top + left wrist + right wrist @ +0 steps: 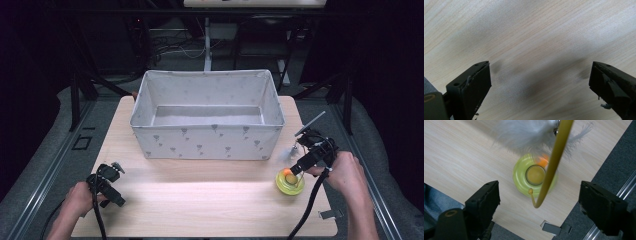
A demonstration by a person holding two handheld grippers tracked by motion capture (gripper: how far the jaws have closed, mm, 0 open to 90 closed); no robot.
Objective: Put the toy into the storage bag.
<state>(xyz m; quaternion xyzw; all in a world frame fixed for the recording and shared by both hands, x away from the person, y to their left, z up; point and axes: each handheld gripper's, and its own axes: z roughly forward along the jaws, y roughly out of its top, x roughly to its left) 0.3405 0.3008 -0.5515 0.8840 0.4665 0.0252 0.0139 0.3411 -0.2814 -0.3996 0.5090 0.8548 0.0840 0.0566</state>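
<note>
A yellow-green ring-shaped toy (pixel 290 185) (pixel 520 176) sits near the table's right edge, with an orange ball (pixel 288 173) (pixel 543 161) in its track. A curved yellow stalk (pixel 554 162) rises from it and carries a grey feather (pixel 524 135). My right gripper (pixel 299 159) (pixel 540 195) hovers just above the toy, open wide, its jaws on either side of the stalk without touching it. My left gripper (pixel 116 184) (pixel 539 82) is at the front left, open, with bare wood between its jaws.
A large pale fabric box (pixel 207 142) with a small print stands open at the back middle of the wooden table (pixel 200 200). A small metal clip (pixel 331 214) (pixel 554 228) lies at the front right edge. Dark floor and stands surround the table.
</note>
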